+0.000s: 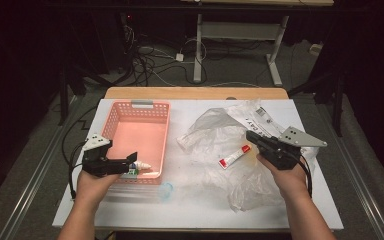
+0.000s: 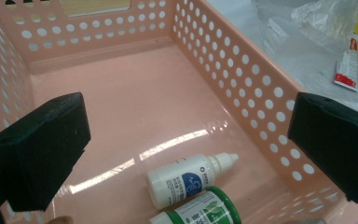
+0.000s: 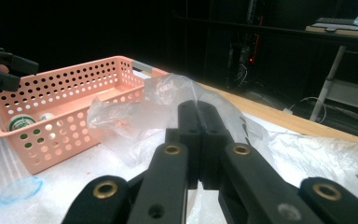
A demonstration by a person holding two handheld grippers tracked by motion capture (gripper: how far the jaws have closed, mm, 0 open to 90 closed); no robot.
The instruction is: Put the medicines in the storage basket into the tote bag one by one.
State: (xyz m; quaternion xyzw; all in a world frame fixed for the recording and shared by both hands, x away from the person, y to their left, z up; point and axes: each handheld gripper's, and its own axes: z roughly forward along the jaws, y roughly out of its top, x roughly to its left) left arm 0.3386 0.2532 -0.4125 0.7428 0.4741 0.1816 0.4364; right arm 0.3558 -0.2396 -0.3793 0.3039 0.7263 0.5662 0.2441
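Looks like a lab or recording room, set up for handling trials. Walls and surroundings hung dark, near black. Grey carpeted floor [image 1: 240,75] with a tangle of black and white cables [image 1: 152,60] running loose across it. A white-legged adjustable desk frame [image 1: 240,37] stands behind, well apart from the work table; a keyboard-like item on a wooden top at far right in the right gripper view [image 3: 338,23], too dim to be sure. Work surface is a white board [image 1: 195,205] laid on a pale wooden tabletop [image 1: 195,93]. Metal rails [image 1: 32,175] flank the table on the floor
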